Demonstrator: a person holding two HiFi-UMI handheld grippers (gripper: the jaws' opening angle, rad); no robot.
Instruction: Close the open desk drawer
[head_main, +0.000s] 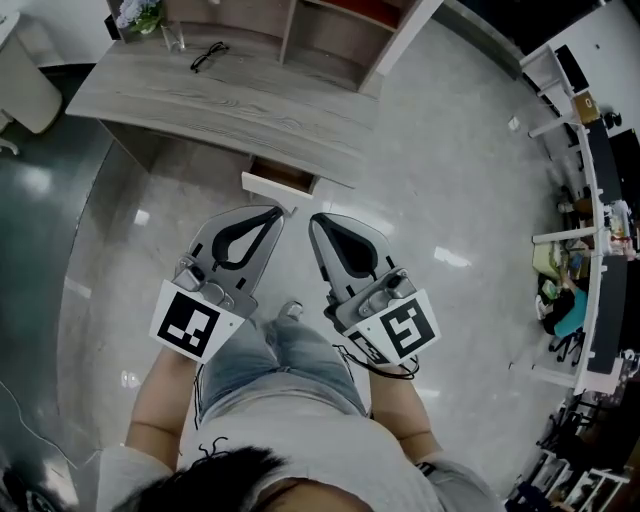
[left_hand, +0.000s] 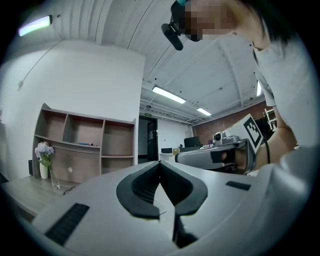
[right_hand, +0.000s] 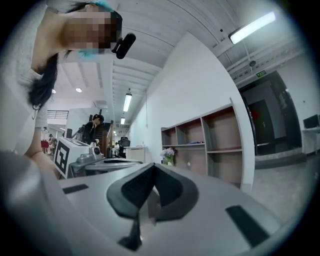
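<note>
Glossy grey floor filled most of the head view. At upper middle the drawer stood open, jutting from under the near edge of the desk. Just below it I held my left gripper and right gripper side by side, tips toward it, the left nearer. Both pairs of jaws were closed tip to tip, with nothing between them. On the desktop, at upper left, lay glasses near flowers, with shelves behind.
</note>
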